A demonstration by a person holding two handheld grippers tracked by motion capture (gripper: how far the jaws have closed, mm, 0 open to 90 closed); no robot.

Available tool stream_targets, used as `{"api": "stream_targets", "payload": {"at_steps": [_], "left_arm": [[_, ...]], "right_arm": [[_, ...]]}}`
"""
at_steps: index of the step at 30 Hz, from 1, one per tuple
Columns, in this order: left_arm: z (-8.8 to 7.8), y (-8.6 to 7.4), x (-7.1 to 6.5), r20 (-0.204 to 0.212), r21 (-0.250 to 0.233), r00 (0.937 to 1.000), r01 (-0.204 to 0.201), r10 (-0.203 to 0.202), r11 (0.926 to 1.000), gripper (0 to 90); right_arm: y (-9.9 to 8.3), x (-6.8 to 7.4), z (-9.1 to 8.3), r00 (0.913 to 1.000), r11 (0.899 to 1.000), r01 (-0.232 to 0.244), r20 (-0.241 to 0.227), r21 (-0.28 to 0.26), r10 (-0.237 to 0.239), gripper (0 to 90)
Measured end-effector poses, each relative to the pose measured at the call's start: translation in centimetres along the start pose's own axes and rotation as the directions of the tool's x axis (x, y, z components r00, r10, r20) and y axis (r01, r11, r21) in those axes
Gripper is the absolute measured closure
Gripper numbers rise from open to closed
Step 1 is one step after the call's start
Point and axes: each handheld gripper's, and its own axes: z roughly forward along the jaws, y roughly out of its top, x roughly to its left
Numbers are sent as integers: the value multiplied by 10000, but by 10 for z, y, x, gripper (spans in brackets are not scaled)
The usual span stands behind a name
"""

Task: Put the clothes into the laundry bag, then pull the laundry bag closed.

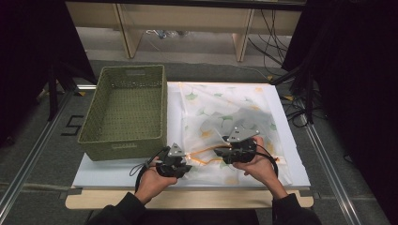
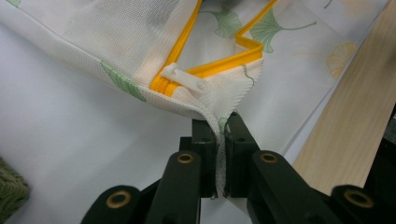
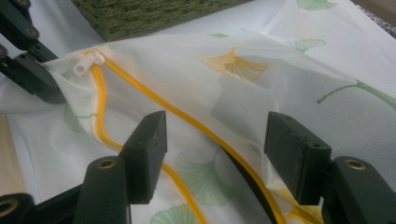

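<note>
Nearest to us, our left gripper (image 2: 219, 140) is closed on the corner of the mesh laundry bag (image 1: 234, 112), just beside the white zipper pull (image 2: 184, 79). Our right gripper (image 3: 215, 154) stands open over the yellow zipper (image 3: 196, 126), pinching nothing. The bag lies flat on the white table (image 1: 117, 173), to the right of the green basket (image 1: 126, 110). Its zipper edge runs across the near side, from left to right, and the bag's long side seems to stretch away from us. We think the thin mesh may slip from the left jaws if we pull hard, or the right jaws may catch fabric instead of the zipper.
</note>
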Motion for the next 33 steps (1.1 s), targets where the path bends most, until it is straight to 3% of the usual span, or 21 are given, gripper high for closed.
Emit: {"api": "stream_targets", "payload": {"at_steps": [6,13,16,19,21,27,28,30,33], "left_arm": [[0,0,0,-77,112,9999,-91,91,9999,845],[1,-1,-1,-82,58,10000,20,-20,10000,840],[0,0,-2,-292,51,9993,-244,246,9997,848],[-1,1,-3,-250,17,9993,-285,285,9996,848],[-1,1,-4,-250,-12,9996,-136,136,9999,849],[0,2,-7,-392,0,9977,-561,560,9984,852],[0,3,-7,-373,31,9965,-750,751,9972,852],[0,3,-8,-398,-7,9972,-628,627,9980,851],[0,3,-7,-552,43,9941,-936,937,9956,851]], "right_arm": [[2,8,0,9984,9984,562,-110,-90,-563,528],[4,16,5,9949,9950,992,-185,-122,-994,575],[5,20,7,9944,9946,1033,-231,-91,-1035,584],[8,23,8,9932,9933,1128,-257,-229,-1134,602],[9,26,9,9916,9923,1217,-402,-214,-1225,612],[11,34,16,9862,9885,1510,-668,-113,-1515,651],[13,38,18,9821,9857,1676,-844,-159,-1683,667],[14,41,20,9794,9837,1794,-912,-139,-1799,675],[17,47,27,9737,9786,2057,-1000,-9,-2047,675]]}}
